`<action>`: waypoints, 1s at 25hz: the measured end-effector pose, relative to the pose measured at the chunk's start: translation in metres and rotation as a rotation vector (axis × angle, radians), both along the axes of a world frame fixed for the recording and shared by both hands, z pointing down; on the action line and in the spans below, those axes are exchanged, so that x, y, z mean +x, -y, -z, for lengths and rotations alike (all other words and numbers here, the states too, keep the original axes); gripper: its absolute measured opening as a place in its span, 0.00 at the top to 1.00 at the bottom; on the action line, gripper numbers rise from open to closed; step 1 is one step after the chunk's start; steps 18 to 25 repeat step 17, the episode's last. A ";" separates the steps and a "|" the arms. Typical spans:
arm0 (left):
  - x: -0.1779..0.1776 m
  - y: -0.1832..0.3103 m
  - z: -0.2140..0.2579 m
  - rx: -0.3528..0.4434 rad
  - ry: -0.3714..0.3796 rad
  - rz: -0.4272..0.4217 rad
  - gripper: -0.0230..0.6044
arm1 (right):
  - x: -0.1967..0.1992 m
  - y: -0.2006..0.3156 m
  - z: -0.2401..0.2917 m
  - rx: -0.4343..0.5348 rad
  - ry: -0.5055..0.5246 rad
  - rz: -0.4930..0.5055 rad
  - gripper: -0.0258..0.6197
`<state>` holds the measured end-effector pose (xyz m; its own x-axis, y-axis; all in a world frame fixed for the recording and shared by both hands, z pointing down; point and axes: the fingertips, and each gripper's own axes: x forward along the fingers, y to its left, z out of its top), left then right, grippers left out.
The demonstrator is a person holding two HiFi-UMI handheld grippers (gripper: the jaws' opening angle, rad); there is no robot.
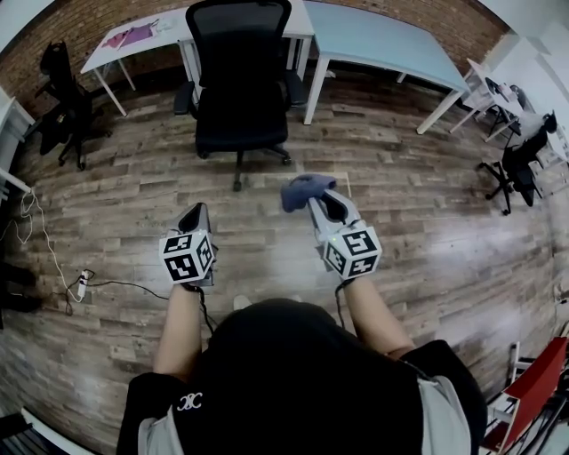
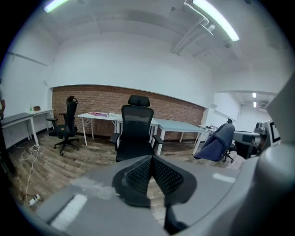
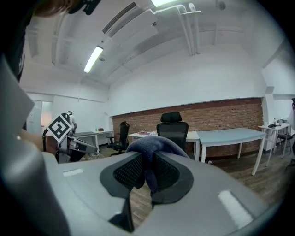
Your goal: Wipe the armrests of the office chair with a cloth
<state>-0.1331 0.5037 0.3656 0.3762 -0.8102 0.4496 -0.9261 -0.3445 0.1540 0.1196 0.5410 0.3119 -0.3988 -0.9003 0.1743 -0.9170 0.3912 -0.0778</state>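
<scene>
Between my right gripper's (image 3: pixel 148 171) fingers (image 3: pixel 128 174) the blue cloth (image 3: pixel 154 144) is pinched tight, its bulk bunched above the tips. My left gripper (image 2: pixel 151 162) has its fingers pressed together on nothing. The office chair (image 1: pixel 240 84) stands well ahead, its armrests (image 1: pixel 184 96) far from the cloth. I hold only a fold, so dragging along an armrest could tug it loose, and the chair might roll on the wooden floor (image 1: pixel 409 222). Tabletops (image 1: pixel 382 40) line the brick wall (image 1: pixel 71 27).
</scene>
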 end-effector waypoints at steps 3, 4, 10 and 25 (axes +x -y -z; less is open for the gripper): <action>-0.003 -0.007 -0.005 -0.024 -0.016 0.009 0.95 | -0.002 -0.006 -0.001 0.004 0.006 0.017 0.85; -0.002 -0.009 -0.007 -0.036 -0.028 0.008 0.95 | -0.003 -0.007 -0.001 0.005 0.006 0.019 0.85; -0.003 -0.011 -0.008 -0.055 -0.053 0.012 0.95 | -0.006 -0.010 0.002 0.012 0.003 0.036 0.85; 0.002 -0.015 -0.008 -0.068 -0.079 0.013 0.95 | 0.000 -0.013 -0.001 -0.005 0.008 0.030 0.85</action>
